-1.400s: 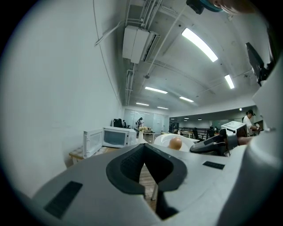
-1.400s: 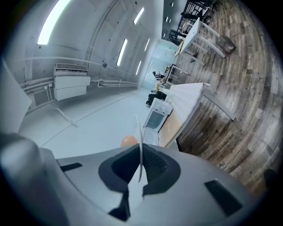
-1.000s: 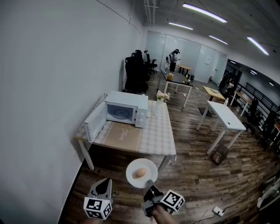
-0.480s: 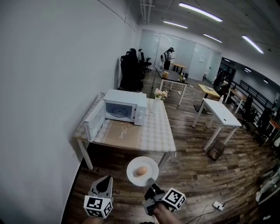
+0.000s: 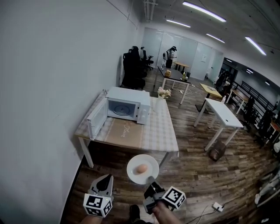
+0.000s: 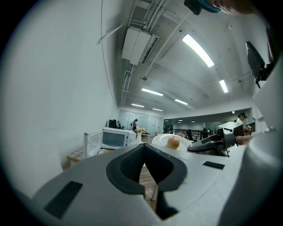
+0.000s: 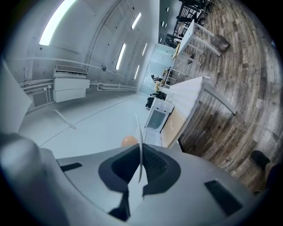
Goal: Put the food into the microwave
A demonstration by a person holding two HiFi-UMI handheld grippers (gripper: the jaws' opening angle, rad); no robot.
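Right claw (image 5: 150, 183) pinches the plate (image 5: 133, 165) rim — egg (image 5: 141, 169) resting on it.

**Bright, even office light; strong fisheye bend**

Long ceiling lights (image 5: 203, 12) give bright, even light with a cool cast. The white wall (image 5: 52, 65) looks flat and almost shadowless, and the wooden floor (image 5: 197, 175) carries a faint sheen. A soft shadow lies under the table (image 5: 162, 131). The head view bows straight lines toward its edges. Both gripper views are round fisheye pictures with black corners. In them the bodies of the left gripper (image 6: 144, 145) and right gripper (image 7: 141, 152) are soft up close, the plate (image 7: 138, 130) rim is blurred, and the lamps glare white.
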